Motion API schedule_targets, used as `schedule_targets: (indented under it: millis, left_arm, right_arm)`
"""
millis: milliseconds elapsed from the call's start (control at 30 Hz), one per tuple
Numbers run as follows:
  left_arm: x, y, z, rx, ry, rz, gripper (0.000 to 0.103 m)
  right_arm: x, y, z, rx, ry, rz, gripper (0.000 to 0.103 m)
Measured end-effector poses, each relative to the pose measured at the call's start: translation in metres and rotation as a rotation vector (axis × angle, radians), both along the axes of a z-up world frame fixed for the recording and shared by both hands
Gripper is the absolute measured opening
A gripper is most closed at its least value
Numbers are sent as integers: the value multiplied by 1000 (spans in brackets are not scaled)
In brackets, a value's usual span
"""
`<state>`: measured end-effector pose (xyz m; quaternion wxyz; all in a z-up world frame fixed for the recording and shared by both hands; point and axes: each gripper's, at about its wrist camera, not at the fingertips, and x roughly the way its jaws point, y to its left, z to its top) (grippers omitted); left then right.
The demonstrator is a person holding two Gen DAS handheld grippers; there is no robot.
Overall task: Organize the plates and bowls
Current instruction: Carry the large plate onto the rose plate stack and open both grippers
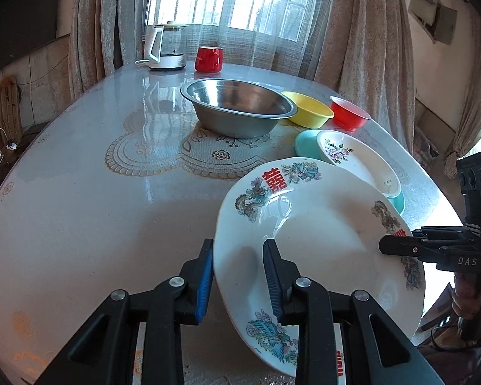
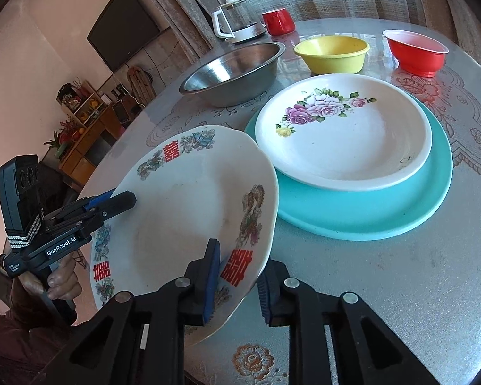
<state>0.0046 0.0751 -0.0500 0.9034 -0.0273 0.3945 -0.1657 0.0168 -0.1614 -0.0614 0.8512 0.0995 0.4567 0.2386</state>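
We hold the dragon plate (image 2: pixel 189 205) tilted above the surface (image 2: pixel 400 288), just beside the floral plate (image 2: pixel 346 141), which lies stacked on the teal plate (image 2: pixel 368 211). Our left gripper (image 1: pixel 239 280) and right gripper (image 2: pixel 239 284) each clamp its rim from opposite sides. Beyond the floral plate stand the steel bowl (image 2: pixel 234 73), yellow bowl (image 2: pixel 332 54) and red bowl (image 2: pixel 415 53).
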Motion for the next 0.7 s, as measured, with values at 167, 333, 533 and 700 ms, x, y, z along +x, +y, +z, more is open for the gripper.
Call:
schedule_targets:
  millis: [167, 333, 533, 700]
  left_arm:
    - [-4, 0, 1, -31, -3, -4, 30]
    - [-5, -4, 9, -63, -16, 1, 30]
    - [6, -20, 34, -74, -59, 11, 30]
    - [27, -46, 52, -50, -102, -14, 30]
  right_arm:
    - [-4, -1, 8, -33, -41, 15, 22]
    - [-2, -9, 16, -33, -56, 17, 22]
    - [1, -23, 36, 8, -90, -11, 22]
    - [10, -46, 44, 17, -100, -60, 22]
